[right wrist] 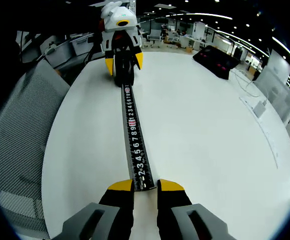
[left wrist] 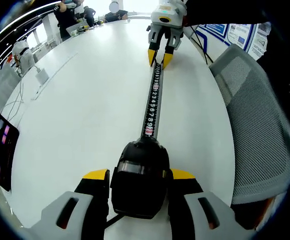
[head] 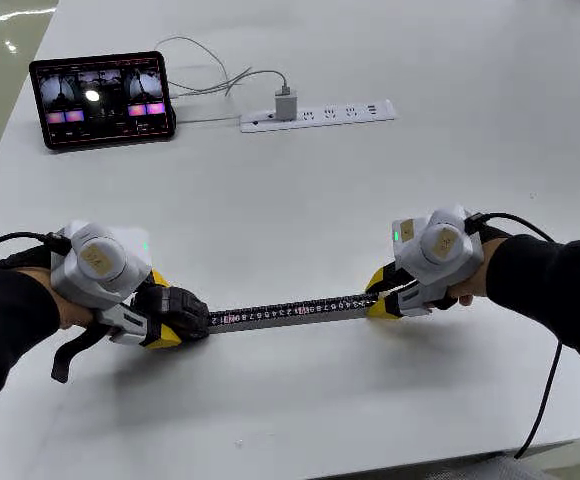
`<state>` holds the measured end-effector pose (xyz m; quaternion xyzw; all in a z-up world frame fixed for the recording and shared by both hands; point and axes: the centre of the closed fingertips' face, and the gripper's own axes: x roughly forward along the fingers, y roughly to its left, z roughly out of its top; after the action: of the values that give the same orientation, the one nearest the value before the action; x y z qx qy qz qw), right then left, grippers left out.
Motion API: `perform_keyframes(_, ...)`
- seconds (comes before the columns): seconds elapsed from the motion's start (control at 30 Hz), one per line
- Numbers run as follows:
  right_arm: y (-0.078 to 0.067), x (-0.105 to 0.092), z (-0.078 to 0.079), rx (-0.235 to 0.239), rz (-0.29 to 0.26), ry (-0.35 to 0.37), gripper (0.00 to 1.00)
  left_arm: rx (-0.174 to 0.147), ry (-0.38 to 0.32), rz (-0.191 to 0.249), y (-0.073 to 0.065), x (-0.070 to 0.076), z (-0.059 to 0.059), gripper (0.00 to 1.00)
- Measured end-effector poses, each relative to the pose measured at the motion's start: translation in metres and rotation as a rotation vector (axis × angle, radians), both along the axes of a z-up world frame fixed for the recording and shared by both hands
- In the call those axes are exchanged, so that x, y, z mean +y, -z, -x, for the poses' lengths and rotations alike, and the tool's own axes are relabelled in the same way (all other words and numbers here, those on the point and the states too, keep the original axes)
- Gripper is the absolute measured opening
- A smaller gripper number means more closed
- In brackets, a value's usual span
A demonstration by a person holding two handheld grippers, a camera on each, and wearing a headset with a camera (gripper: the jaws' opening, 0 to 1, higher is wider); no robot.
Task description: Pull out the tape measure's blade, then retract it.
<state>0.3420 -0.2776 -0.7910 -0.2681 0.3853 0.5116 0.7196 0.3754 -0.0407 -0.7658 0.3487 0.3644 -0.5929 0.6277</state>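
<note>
On the white table (head: 300, 200), at the far left, a tablet (head: 102, 98) lies with its screen lit. To its right, still on the far side, is a white power strip (head: 317, 115) with a charger (head: 286, 103) plugged into it and thin cables looping away.

At the near left, the left gripper (left wrist: 139, 175) has its yellow-tipped jaws spread wide around the tape measure's black case (left wrist: 140, 170), one on each flank, clamping it. From above, the head view shows the case low on the table with a gloved hand behind the gripper's grey body. The gripper's own view shows the case's top face and the mouth where the tape comes out.

From the case the dark blade (right wrist: 134, 135) is drawn out and runs straight to the right, low along the table surface. In the head view its markings are tiny. The two gripper views bring them close enough to show pale numerals and a red mark partway along.

At the near right, the right gripper (right wrist: 145, 186) has its jaws set narrow, with the blade's free end pinched between the yellow tips. Each gripper view looks down the blade to the other gripper at its far end.

The gripper views also take in a grey mesh chair (left wrist: 255, 115) at the near side of the table.
</note>
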Motion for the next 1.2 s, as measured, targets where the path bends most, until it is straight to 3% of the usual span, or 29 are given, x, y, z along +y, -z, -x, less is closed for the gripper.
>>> perform_keyframes(0.43,-0.014,-0.003,-0.003,0.002,-0.052,0.068,0.18,-0.006,-0.078,0.014,-0.005,0.011,-0.01,0.54)
perform_keyframes(0.6,-0.023,-0.003,-0.005,-0.019,-0.059,0.086,0.23,0.006,-0.137,0.051,-0.01,0.015,-0.012,0.59)
perform_keyframes(0.67,-0.025,-0.003,-0.004,-0.022,-0.06,0.092,0.23,0.028,-0.19,0.064,-0.011,0.017,-0.012,0.61)
perform_keyframes(0.97,-0.029,-0.007,0.001,-0.022,-0.084,0.136,0.29,0.048,-0.257,0.142,-0.021,0.013,-0.01,0.67)
perform_keyframes(1.2,-0.035,-0.015,0.005,-0.028,-0.113,0.19,0.33,0.068,-0.329,0.183,-0.023,0.021,-0.01,0.74)
